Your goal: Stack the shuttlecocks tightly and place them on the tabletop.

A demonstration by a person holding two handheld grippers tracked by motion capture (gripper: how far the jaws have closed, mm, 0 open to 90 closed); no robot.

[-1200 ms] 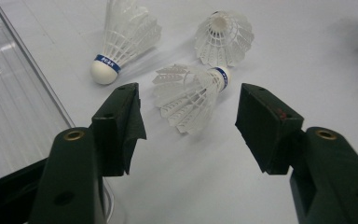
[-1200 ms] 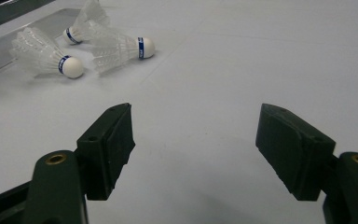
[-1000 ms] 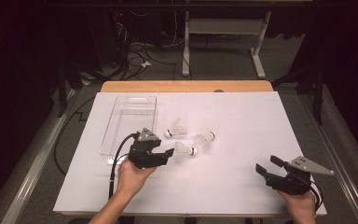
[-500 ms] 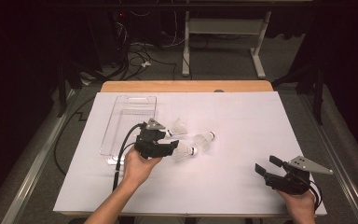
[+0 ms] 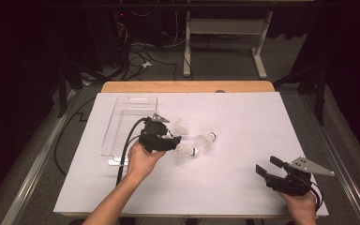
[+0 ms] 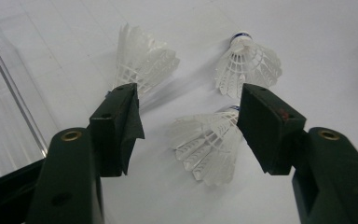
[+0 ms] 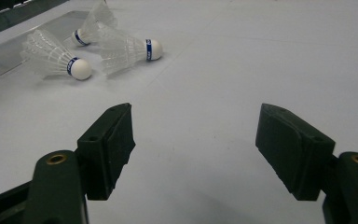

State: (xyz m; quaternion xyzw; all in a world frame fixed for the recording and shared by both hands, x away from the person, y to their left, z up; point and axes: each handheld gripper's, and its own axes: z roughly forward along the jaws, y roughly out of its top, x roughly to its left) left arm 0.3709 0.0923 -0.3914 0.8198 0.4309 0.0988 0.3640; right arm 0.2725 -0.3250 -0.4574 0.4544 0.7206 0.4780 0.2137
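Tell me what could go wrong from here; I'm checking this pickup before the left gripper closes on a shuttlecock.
1. The left gripper hangs open over the nearest shuttlecock, whose feather skirt lies toward the jaws; closing there could crush feathers.
2. Two more shuttlecocks lie just beyond; a jaw pushed further could knock them aside.
3. The clear tray sits close beside that gripper; its cable trails over the tray's edge and might drag it.

shuttlecock: white feathers | tray: clear glossy plastic | tongs: matt black
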